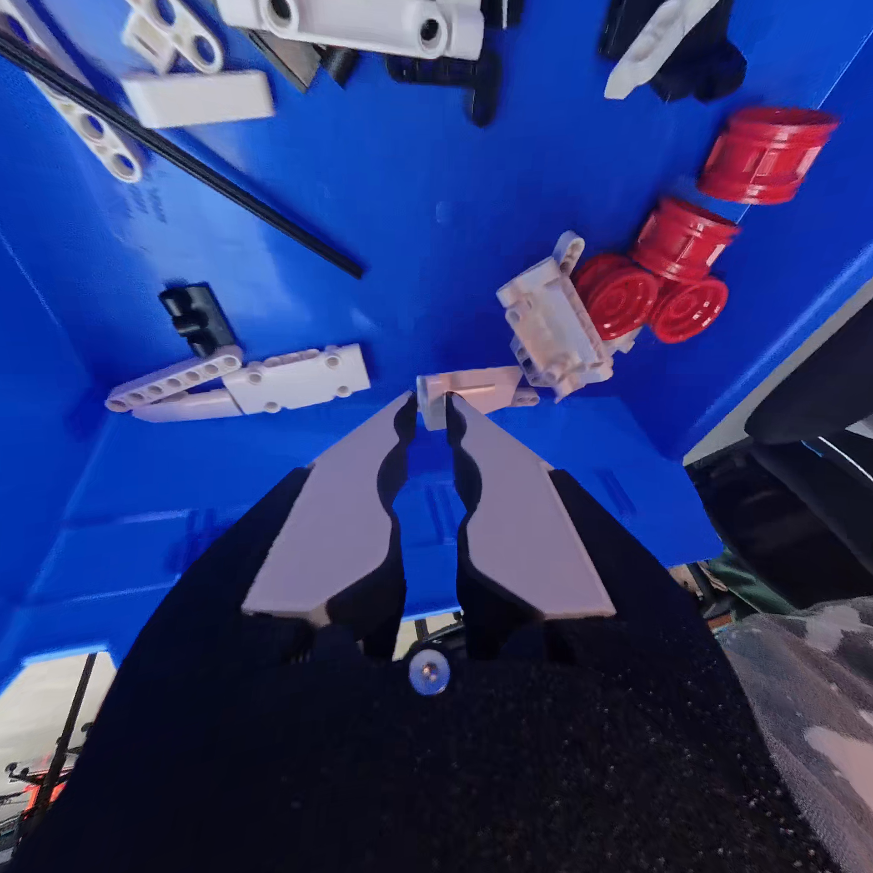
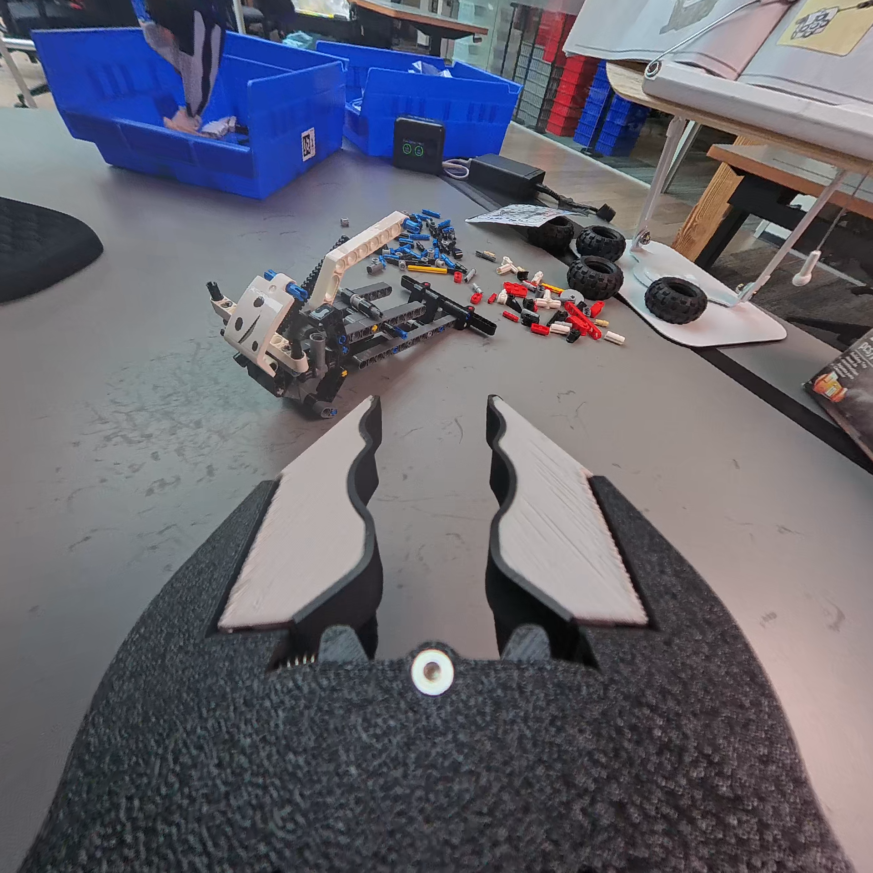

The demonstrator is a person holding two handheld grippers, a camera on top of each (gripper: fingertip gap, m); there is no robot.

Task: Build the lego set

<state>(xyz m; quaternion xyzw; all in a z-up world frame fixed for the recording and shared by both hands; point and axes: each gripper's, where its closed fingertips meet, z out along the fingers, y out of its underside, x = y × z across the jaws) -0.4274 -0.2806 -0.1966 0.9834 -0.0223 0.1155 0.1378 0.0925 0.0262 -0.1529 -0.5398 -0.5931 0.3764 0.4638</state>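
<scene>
Your left tool [image 1: 431,405] pinches a white piece [image 1: 465,389] inside the blue bin [image 1: 387,198]; your right tool [image 2: 432,408] hovers wide over the tabletop [image 2: 141,425].

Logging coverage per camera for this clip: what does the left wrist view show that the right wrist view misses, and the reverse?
Only the left wrist view shows the bin's contents: red wheel hubs, white panels, a black axle, and the left gripper closing on a small white piece.

Only the right wrist view shows the half-built model, loose pins, four black tyres and the open, empty right gripper.

Both show the blue bin, the left gripper reaching inside.
</scene>
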